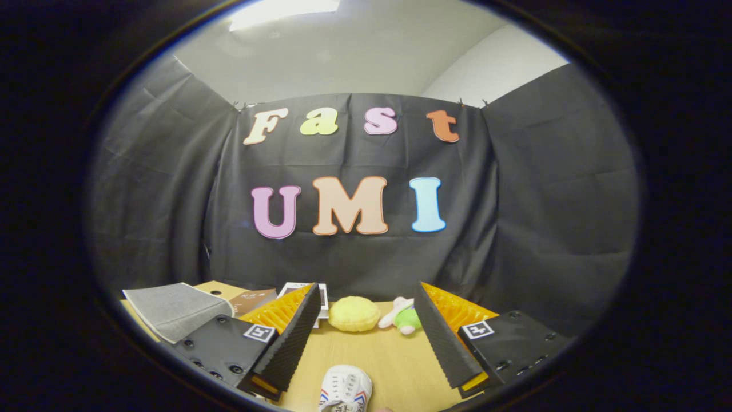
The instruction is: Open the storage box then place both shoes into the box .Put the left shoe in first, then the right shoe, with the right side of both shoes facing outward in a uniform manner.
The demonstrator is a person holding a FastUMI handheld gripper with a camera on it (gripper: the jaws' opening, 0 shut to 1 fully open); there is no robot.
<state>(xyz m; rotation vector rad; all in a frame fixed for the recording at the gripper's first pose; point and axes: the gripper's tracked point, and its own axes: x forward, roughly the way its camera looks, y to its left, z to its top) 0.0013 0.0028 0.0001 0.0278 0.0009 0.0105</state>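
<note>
The gripper point(366, 320) is spread wide and holds nothing; a white shoe point(345, 389) lies low between its fingers on the table point(394, 355). Left or right is hard to tell, so grabbing the wrong shoe first could spoil the order

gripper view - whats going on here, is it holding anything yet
Nothing is held yet. The handheld gripper hovers over a wooden table with its fingers spread open and nothing between them. A white shoe lies low between the fingers, untouched. Beyond the fingers sit a yellow round plush and a green and white soft toy, with a grey fabric item off to the left.
</note>
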